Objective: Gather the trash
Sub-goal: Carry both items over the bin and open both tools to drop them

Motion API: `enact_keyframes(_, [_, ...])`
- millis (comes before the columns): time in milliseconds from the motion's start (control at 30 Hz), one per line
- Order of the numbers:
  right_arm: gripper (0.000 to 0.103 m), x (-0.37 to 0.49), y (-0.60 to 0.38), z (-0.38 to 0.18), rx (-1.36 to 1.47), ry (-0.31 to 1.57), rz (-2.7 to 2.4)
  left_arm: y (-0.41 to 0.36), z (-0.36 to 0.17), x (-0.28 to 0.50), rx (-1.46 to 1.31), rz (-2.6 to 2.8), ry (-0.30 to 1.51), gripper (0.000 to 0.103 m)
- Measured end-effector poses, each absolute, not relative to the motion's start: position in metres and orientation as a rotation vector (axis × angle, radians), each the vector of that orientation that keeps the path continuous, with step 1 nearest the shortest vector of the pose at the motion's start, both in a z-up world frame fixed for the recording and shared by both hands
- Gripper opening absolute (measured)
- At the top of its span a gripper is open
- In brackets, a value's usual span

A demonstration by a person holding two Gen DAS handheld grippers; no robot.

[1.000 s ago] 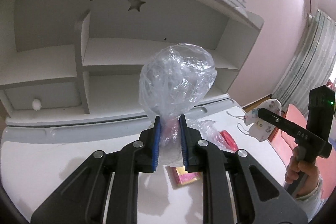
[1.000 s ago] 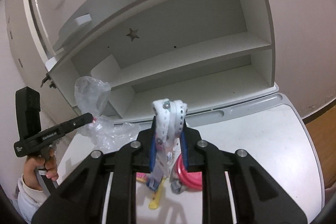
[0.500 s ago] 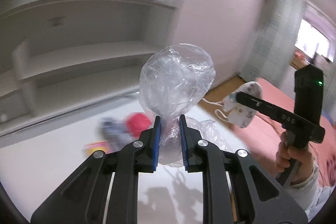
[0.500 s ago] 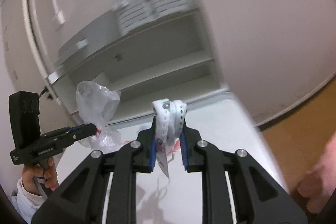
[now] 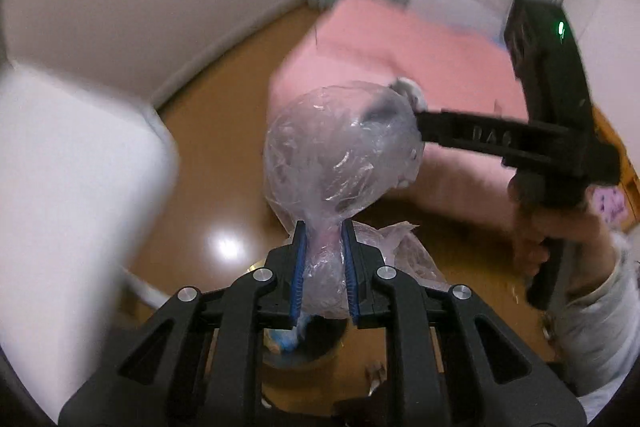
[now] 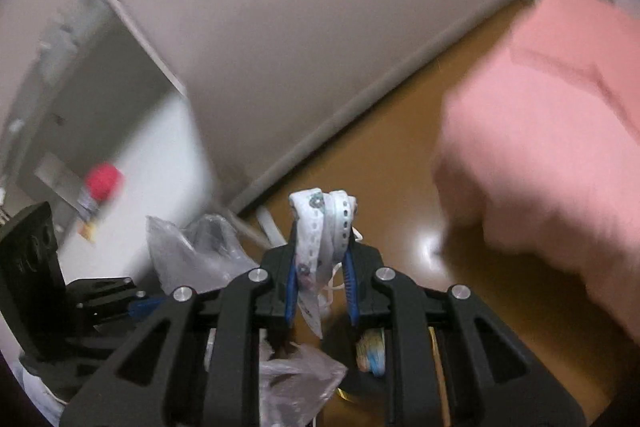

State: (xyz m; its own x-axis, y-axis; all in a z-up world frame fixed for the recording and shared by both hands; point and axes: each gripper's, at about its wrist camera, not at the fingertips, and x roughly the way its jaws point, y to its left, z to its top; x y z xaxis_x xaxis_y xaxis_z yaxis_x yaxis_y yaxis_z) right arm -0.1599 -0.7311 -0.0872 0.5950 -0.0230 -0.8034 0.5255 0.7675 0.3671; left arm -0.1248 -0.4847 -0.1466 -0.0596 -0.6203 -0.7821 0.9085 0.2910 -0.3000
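1. The clear plastic bag is crumpled and glossy, puffed into a balloon shape above a pinched neck. It hangs over the brown wooden floor, with more loose film trailing below the fingers.
2. The left gripper is clenched on that neck; its blue pads press the film from both sides, standing only a narrow gap apart.
3. Beneath the left gripper, a dark round bin opening shows with something blue and white inside; the view there is mostly hidden.
4. The face mask is white with small printed patterns and dotted edges, folded over itself, its ear loops dangling below.
5. The right gripper is clamped on the folded mask, pads nearly together, held above the floor near the pink bed.
6. In the left wrist view the right gripper's black body sits at the right edge, held by a hand.
7. Under the right gripper, more clear plastic and a crumpled wrapper are visible.
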Motion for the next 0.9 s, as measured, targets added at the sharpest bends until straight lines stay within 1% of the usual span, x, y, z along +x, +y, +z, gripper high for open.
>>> enact_keyframes(33, [0.019, -0.162, -0.735, -0.115, 0.666, 0.937, -0.336, -0.498, -0.190, -0.125, 0.388, -1.267, 1.099, 0.016])
enact_keyframes(67, [0.019, -0.163, -0.741, -0.161, 0.738, 1.021, -0.327, -0.505, -0.216, -0.122, 0.403, -1.247, 1.160, 0.016])
enact_keyframes(100, [0.019, -0.164, -0.743, -0.192, 0.793, 1.077, -0.317, -0.515, -0.261, -0.119, 0.430, -1.211, 1.262, 0.016])
enact_keyframes(133, [0.019, -0.164, -0.744, -0.222, 0.843, 1.130, -0.308, -0.519, -0.289, -0.117, 0.446, -1.181, 1.327, 0.016])
enact_keyframes(167, [0.019, -0.163, -0.744, -0.259, 0.892, 1.201, -0.305, -0.524, -0.332, -0.113, 0.482, -1.132, 1.419, 0.016])
enact_keyframes(200, [0.019, -0.162, -0.743, -0.293, 0.922, 1.270, -0.312, -0.525, -0.361, -0.109, 0.505, -1.086, 1.477, 0.016])
enact_keyframes(233, [0.019, -0.161, -0.741, -0.316, 0.933, 1.320, -0.320, -0.524, -0.381, -0.105, 0.521, -1.054, 1.517, 0.016])
enact_keyframes(300, [0.018, -0.153, -0.732, -0.360, 0.963, 1.405, -0.345, -0.515, -0.416, -0.096, 0.488, -0.983, 1.655, 0.016])
enact_keyframes(333, [0.018, -0.154, -0.731, -0.374, 0.984, 1.424, -0.348, -0.514, -0.423, -0.090, 0.444, -0.969, 1.696, 0.016])
enact_keyframes(400, [0.018, -0.155, -0.725, -0.391, 1.025, 1.450, -0.341, -0.517, -0.420, -0.087, 0.421, -0.980, 1.691, 0.016])
enact_keyframes(600, [0.018, -0.155, -0.729, -0.393, 1.054, 1.452, -0.342, -0.527, -0.425, -0.084, 0.423, -0.993, 1.712, 0.017])
enact_keyframes(667, [0.020, -0.160, -0.730, -0.397, 1.066, 1.447, -0.349, -0.528, -0.423, -0.088, 0.439, -1.015, 1.708, 0.019])
enact_keyframes(700, [0.028, -0.159, -0.733, -0.398, 1.082, 1.448, -0.353, -0.531, -0.423, -0.088, 0.450, -1.017, 1.704, 0.030])
enact_keyframes(733, [0.039, -0.157, -0.734, -0.400, 1.095, 1.453, -0.360, -0.530, -0.424, -0.091, 0.466, -1.016, 1.703, 0.041])
enact_keyframes(767, [0.068, -0.160, -0.737, -0.398, 1.105, 1.456, -0.374, -0.529, -0.424, -0.093, 0.478, -1.015, 1.695, 0.067])
enact_keyframes(800, [0.076, -0.162, -0.740, -0.395, 1.105, 1.448, -0.392, -0.529, -0.423, -0.094, 0.487, -1.016, 1.682, 0.078])
enact_keyframes(867, [0.076, -0.164, -0.744, -0.390, 1.104, 1.430, -0.410, -0.530, -0.417, -0.096, 0.487, -1.038, 1.653, 0.079])
enact_keyframes(900, [0.076, -0.166, -0.748, -0.386, 1.113, 1.416, -0.426, -0.531, -0.412, -0.098, 0.487, -1.056, 1.630, 0.082])
